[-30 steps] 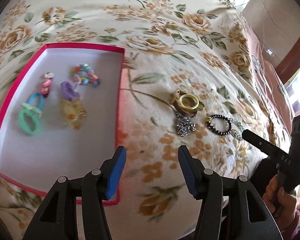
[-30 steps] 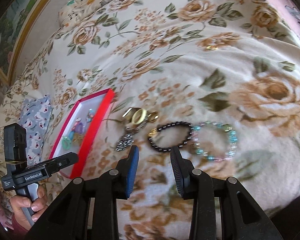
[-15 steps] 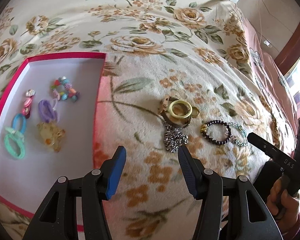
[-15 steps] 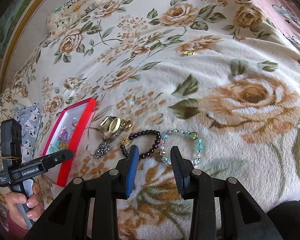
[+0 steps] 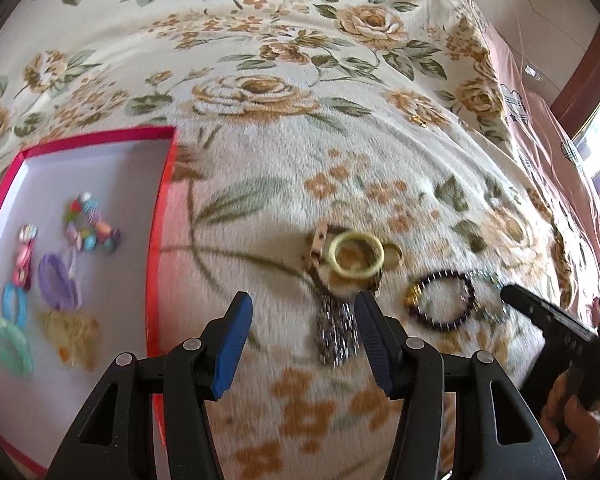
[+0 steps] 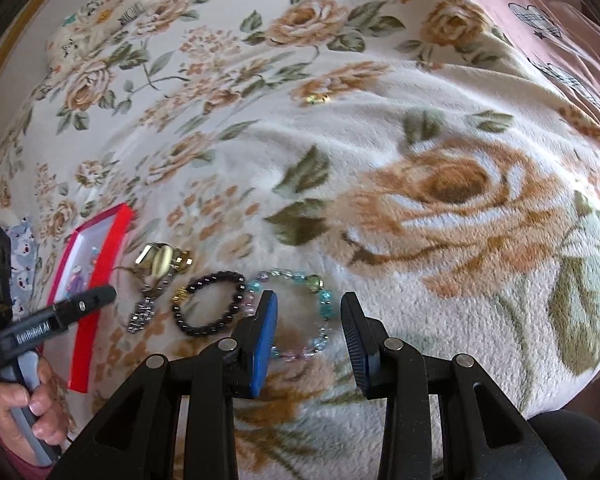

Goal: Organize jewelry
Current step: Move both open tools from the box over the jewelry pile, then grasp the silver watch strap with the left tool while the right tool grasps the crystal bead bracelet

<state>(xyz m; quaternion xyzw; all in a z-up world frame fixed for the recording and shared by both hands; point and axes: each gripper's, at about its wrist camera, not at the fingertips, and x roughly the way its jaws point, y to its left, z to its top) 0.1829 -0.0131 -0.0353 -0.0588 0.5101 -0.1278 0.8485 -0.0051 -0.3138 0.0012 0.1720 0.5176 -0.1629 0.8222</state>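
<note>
A red-rimmed box (image 5: 162, 216) with a white floor lies on the floral blanket at the left and holds several colourful pieces. To its right lie a yellow ring (image 5: 356, 256) on a gold piece, a silver chain (image 5: 336, 336) and a dark bead bracelet (image 5: 444, 300). My left gripper (image 5: 304, 340) is open and empty, just before the chain. In the right wrist view the dark bracelet (image 6: 210, 304) lies beside a blue and pink bead bracelet (image 6: 300, 312). My right gripper (image 6: 308, 332) is open around that blue bracelet's near part. The box (image 6: 100, 276) shows at the left.
A small gold piece (image 6: 317, 99) lies alone farther up the blanket, also in the left wrist view (image 5: 419, 121). A pink cover (image 5: 548, 140) lies along the bed's right edge. A blue patterned cloth (image 6: 22, 264) lies beyond the box.
My left gripper moved right, from over the box toward the ring and chain. My right gripper moved right from the dark bracelet to the blue bead bracelet and opened wider.
</note>
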